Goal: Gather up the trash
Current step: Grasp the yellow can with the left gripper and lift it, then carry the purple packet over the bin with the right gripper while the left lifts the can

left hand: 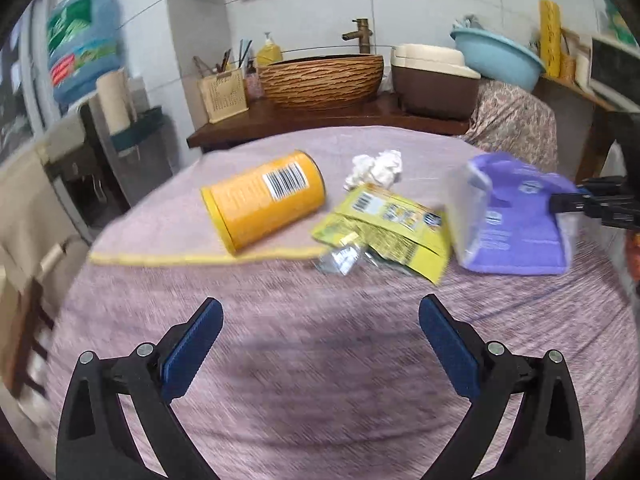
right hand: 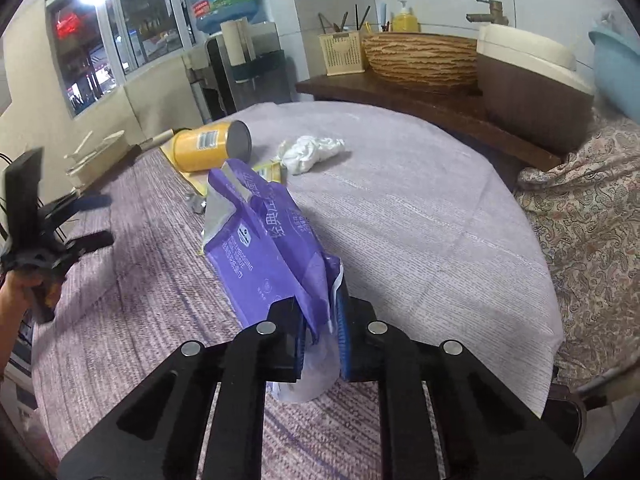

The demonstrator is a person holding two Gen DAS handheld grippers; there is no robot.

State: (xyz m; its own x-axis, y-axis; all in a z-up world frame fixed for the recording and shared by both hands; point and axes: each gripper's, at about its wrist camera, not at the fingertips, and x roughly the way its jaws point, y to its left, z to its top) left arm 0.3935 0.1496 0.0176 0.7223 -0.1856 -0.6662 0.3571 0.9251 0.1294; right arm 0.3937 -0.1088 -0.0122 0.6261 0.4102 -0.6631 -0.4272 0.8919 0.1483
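Observation:
A purple plastic wrapper is pinched at one end between the blue pads of my right gripper, which is shut on it; the left wrist view shows the same purple wrapper held from the right by that gripper. On the round cloth-covered table lie a yellow can on its side, a crumpled white tissue, a yellow-green snack packet and a small clear wrapper. My left gripper hovers open over bare cloth, short of the litter.
Behind the table stand a wooden counter with a basin-shaped sink, a beige holder and a brown box. A patterned cloth-draped seat sits at the right. A person's hand holds the left gripper.

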